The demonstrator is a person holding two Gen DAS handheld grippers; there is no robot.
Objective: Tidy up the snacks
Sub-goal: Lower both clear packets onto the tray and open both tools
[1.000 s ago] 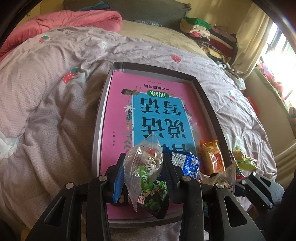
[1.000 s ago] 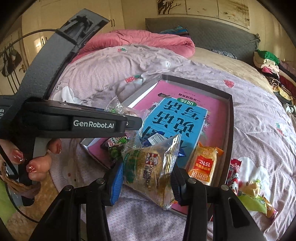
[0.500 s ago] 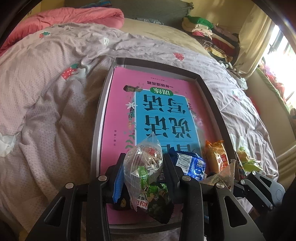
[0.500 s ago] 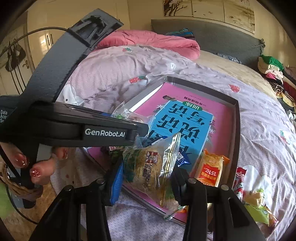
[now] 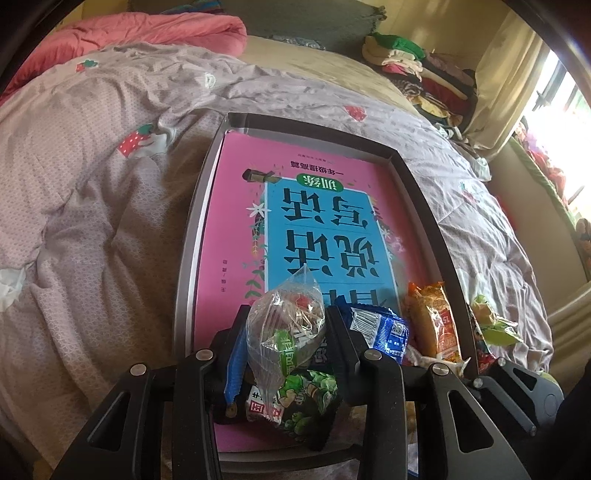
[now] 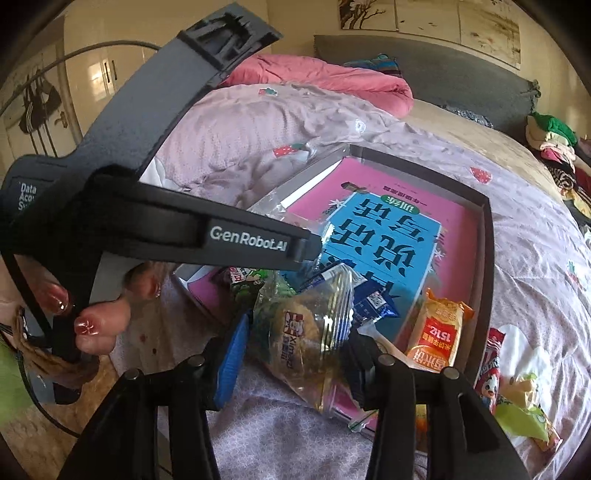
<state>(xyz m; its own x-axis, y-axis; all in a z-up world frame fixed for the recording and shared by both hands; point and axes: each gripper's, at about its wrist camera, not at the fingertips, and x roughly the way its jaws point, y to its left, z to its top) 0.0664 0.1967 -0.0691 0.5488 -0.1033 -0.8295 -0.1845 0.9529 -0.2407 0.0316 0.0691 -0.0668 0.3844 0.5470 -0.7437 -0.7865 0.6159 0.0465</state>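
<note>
A grey tray (image 5: 195, 229) lies on the bed with a pink and blue book (image 5: 317, 221) in it. My left gripper (image 5: 286, 332) is shut on a clear snack packet with green print (image 5: 284, 332), held over the tray's near end. Below it lies a dark green packet (image 5: 306, 406). A blue packet (image 5: 380, 328) and an orange packet (image 5: 436, 321) lie in the tray's near right corner. My right gripper (image 6: 295, 332) is shut on a clear cake packet (image 6: 306, 328) above the tray's (image 6: 487, 258) near edge. The left gripper's body fills the left of the right wrist view.
Loose snacks lie on the quilt right of the tray: a red packet (image 6: 489, 358) and a green-yellow one (image 6: 524, 413). A pink duvet (image 5: 147, 33) and a clothes pile (image 5: 417, 70) sit at the far side of the bed. A hand (image 6: 92, 317) grips the left tool.
Both grippers have moved slightly forward over the tray's near end, each still holding its packet. The snacks in the tray have not moved.
</note>
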